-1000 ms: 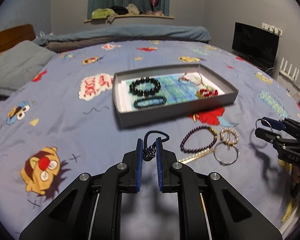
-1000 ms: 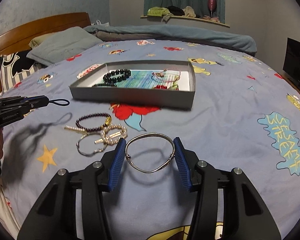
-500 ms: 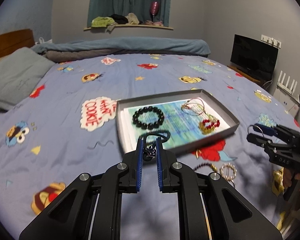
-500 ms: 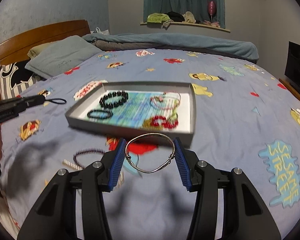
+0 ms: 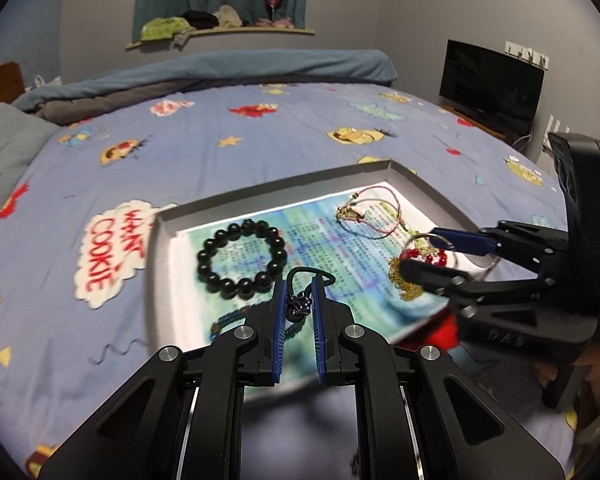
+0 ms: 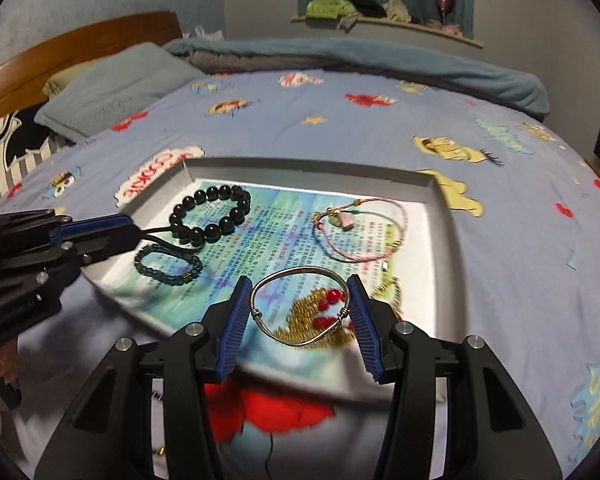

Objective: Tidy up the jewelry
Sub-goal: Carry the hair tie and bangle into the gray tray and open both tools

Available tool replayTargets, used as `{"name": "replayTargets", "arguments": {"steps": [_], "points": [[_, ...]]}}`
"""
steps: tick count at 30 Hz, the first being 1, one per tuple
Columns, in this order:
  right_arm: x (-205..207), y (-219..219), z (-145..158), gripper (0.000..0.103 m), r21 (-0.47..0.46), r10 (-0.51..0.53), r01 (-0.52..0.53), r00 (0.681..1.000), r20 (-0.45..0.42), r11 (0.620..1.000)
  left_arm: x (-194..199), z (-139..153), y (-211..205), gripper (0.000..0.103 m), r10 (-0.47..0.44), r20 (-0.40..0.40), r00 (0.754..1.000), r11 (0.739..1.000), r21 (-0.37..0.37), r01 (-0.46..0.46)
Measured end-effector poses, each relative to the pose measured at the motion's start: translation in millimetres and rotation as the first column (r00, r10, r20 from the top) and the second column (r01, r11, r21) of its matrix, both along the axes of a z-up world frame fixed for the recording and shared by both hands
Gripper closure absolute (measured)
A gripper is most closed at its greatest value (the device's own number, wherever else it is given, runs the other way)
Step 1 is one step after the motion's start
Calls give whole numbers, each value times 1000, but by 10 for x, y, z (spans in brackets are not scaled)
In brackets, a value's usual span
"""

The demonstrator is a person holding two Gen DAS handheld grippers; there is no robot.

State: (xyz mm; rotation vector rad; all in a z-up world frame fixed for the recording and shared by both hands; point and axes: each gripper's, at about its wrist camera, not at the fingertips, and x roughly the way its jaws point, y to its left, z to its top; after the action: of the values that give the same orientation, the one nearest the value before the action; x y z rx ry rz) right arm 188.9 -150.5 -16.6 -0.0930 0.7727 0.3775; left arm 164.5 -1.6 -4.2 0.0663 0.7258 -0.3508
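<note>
A grey tray (image 5: pixel 420 186) (image 6: pixel 308 165) lies on the cartoon bedspread. It holds a black bead bracelet (image 5: pixel 201 258) (image 6: pixel 224 191), a dark blue bracelet (image 6: pixel 156 274), a pink cord bracelet (image 6: pixel 396 216) and a red-and-gold piece (image 5: pixel 404 292). My left gripper (image 5: pixel 299 292) (image 6: pixel 134 232) hangs over the tray's near left part, shut on a black cord bracelet (image 5: pixel 310 274) with a small metal charm. My right gripper (image 6: pixel 299 296) (image 5: pixel 418 251) hovers over the tray's near right part. Its pads press on the two sides of a silver bangle (image 6: pixel 300 269), held flat above the red-and-gold piece.
A grey pillow (image 6: pixel 116 84) and a wooden headboard (image 6: pixel 80 44) lie at the far left. A rolled blue blanket (image 5: pixel 236 66) runs across the far end of the bed. A black screen (image 5: pixel 492 84) stands at the right beyond the bed's edge.
Both grippers have moved forward from above the loose jewelry on the bedspread to above the tray. Each still holds its piece, with its jaws as wide as before.
</note>
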Motion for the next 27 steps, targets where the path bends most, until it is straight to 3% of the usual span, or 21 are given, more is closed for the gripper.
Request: {"name": "replayTargets", "arguments": {"steps": [7,20,24,27], "points": [[225,200,-205,54,-67,59,-66,993,-98,996,285,-213,-103,90,-20,-46,999,999,35,21],[314,313,-247,54,-78,111,-121,986,-121,990,416,-369,-78,89,-5,-101,995,1000,20,7],[313,299,-250,48,-77,103,-113,987,-124,991,390,-360,-77,79,2,-93,996,1000,22,0],[307,267,-234,39,-73,90,-99,989,-118,992,378,-340,-57,77,3,-93,996,1000,8,-2]]}}
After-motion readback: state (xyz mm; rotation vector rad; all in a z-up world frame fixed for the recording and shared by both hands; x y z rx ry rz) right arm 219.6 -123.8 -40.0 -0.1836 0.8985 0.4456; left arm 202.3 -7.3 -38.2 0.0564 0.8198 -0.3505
